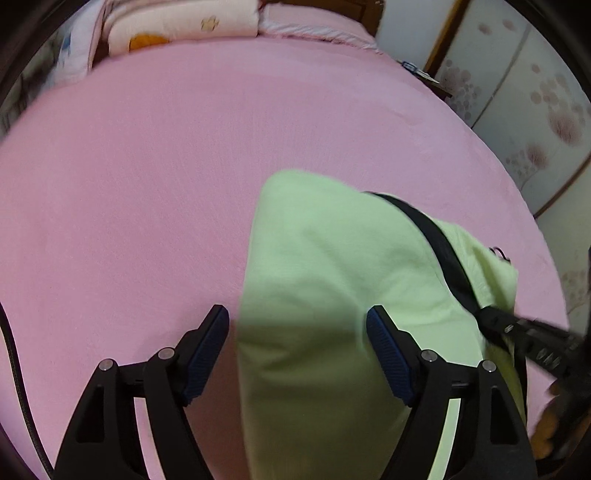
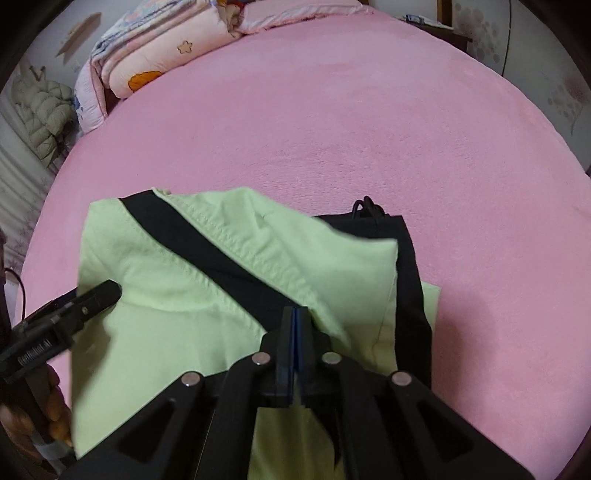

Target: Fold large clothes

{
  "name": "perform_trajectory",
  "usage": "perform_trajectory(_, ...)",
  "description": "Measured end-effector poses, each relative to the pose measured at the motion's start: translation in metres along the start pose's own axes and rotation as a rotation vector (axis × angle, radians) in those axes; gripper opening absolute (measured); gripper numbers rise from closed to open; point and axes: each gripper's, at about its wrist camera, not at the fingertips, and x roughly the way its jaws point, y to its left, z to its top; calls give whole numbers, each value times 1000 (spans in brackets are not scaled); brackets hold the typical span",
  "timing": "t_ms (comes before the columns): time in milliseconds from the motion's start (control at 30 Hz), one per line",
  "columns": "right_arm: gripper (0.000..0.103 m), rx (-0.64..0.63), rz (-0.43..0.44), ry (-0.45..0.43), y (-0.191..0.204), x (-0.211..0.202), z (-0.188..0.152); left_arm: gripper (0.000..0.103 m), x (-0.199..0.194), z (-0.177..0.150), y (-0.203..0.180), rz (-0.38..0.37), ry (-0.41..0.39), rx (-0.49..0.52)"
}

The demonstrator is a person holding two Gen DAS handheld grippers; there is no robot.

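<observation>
A light green garment (image 1: 314, 258) (image 2: 166, 332) with a black band (image 2: 207, 251) (image 1: 436, 236) lies folded over on the pink bed (image 1: 129, 184) (image 2: 369, 129). My left gripper (image 1: 297, 314) is open wide, low over the garment's left edge, one finger over the pink sheet and the other over the green cloth. In the right wrist view it shows as a black finger (image 2: 107, 291) at the garment's left side. My right gripper (image 2: 296, 310) (image 1: 487, 317) is shut, its tips pinching the cloth where the black band meets the green.
Folded pink quilts (image 1: 177, 26) (image 2: 159, 55) are stacked at the head of the bed. A puffy jacket (image 2: 44, 110) hangs at the far left. Flowered wardrobe doors (image 1: 535, 110) stand past the bed's right edge. A person's hand (image 2: 55, 406) holds the left gripper.
</observation>
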Motion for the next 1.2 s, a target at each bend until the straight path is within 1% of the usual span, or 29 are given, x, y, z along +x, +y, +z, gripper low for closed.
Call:
perform_trajectory(67, 4, 20, 23, -28, 1, -27, 0, 77, -25, 0, -3, -4, -39, 11)
perform_trajectory(100, 7, 25, 38, -49, 1, -40, -2, 77, -45, -4, -3, -19, -73, -3)
perform_trajectory(133, 11, 28, 54, -78, 1, -56, -4, 82, -60, -6, -2, -31, -95, -16)
perform_trajectory(167, 21, 33, 66, -111, 1, -75, -9, 85, -70, -6, -1, -37, -107, -24)
perform_trajectory(200, 34, 37, 70, -132, 1, -87, -15, 91, -86, -10, 0, -44, -125, -35)
perform_trajectory(233, 40, 42, 77, -155, 0, -100, -21, 95, -101, -15, 2, -44, -141, -45)
perform_trajectory(267, 51, 46, 84, -171, -1, -114, -29, 96, -112, -18, 4, -41, -148, -54)
perform_trajectory(300, 58, 50, 87, -175, -2, -123, -36, 98, -121, -22, 5, -36, -148, -64)
perform_trajectory(333, 60, 52, 91, -178, -4, -130, -42, 102, -127, -25, 9, -34, -143, -74)
perform_trajectory(367, 66, 52, 92, -176, -4, -137, -48, 102, -134, -31, 12, -44, -125, -93)
perform_trajectory(400, 68, 52, 82, -175, -5, -145, -57, 102, -138, -35, 14, -45, -106, -110)
perform_trajectory(433, 69, 51, 75, -176, -3, -149, -62, 102, -143, -38, 22, -36, -88, -128)
perform_trajectory(467, 69, 48, 65, -178, -7, -157, -79, 102, -145, -43, 25, -20, -65, -150)
perform_trajectory(500, 69, 43, 58, -172, -7, -160, -86, 102, -146, -47, 29, -13, -26, -183)
perform_trajectory(533, 70, 34, 42, -167, -4, -162, -96, 102, -145, -52, 33, -40, 12, -212)
perform_trajectory(567, 71, 28, 27, -171, -11, -168, -105, 102, -147, -58, 38, -73, 28, -241)
perform_trajectory(633, 73, 17, 20, -178, -7, -173, -118, 102, -147, -65, 51, -106, 23, -291)
perform_trajectory(667, 75, 14, 16, -185, -7, -178, -127, 102, -151, -74, 55, -107, 15, -306)
perform_trajectory(733, 78, 4, 13, -185, -4, -183, -137, 102, -151, -84, 52, -92, 4, -301)
perform_trajectory(800, 78, -2, 16, -185, -1, -186, -145, 102, -152, -92, 44, -64, 8, -268)
perform_trajectory(900, 78, -2, 59, -182, 3, -185, -153, 102, -150, -100, 35, -36, 24, -225)
perform_trajectory(1033, 78, -10, 73, -152, 5, -177, -156, 102, -146, -108, 27, -35, 53, -204)
perform_trajectory(1200, 78, 12, 80, -161, -2, -171, -156, 102, -132, -118, 20, -50, 66, -211)
